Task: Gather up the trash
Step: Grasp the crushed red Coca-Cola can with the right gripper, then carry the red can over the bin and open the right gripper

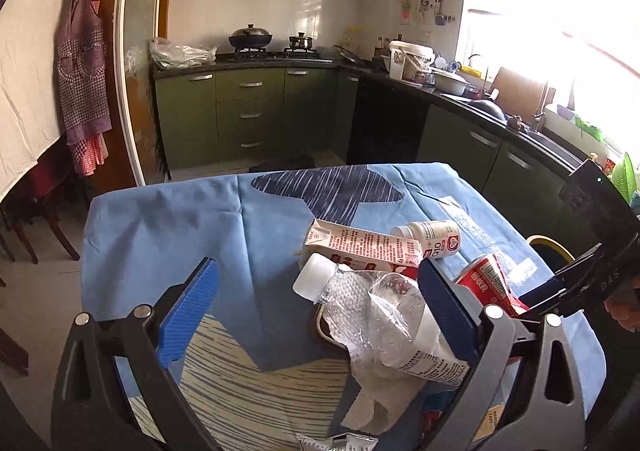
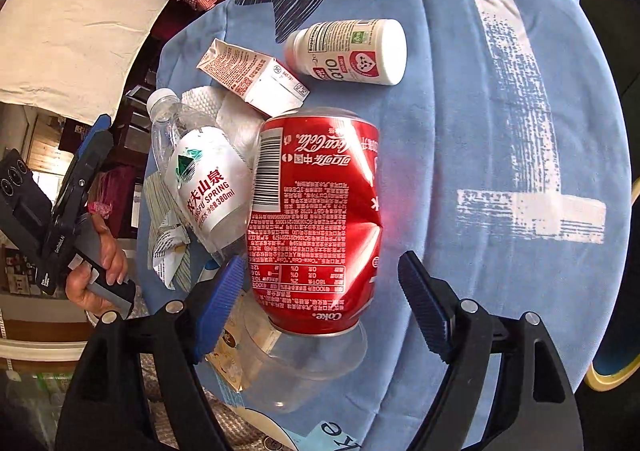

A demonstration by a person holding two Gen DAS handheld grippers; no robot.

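Trash lies heaped on a blue tablecloth (image 2: 500, 123). A dented red Coke can (image 2: 316, 219) lies between the open fingers of my right gripper (image 2: 320, 299); it also shows in the left wrist view (image 1: 486, 283). Beside it are a crushed clear water bottle (image 2: 200, 175), a white paper towel (image 2: 236, 115), a red-and-white carton (image 2: 252, 75) and a white pill bottle (image 2: 352, 51). My left gripper (image 1: 316, 311) is open and empty, with the water bottle (image 1: 376, 311) by its right finger. The carton (image 1: 360, 247) and pill bottle (image 1: 428, 233) lie beyond.
A clear plastic cup (image 2: 304, 367) lies under the can's near end. Crumpled wrappers (image 2: 168, 247) lie at the left table edge. Green kitchen cabinets (image 1: 248, 111) and a counter with a sink (image 1: 520, 123) stand behind the table. A wooden chair (image 1: 48, 207) stands at left.
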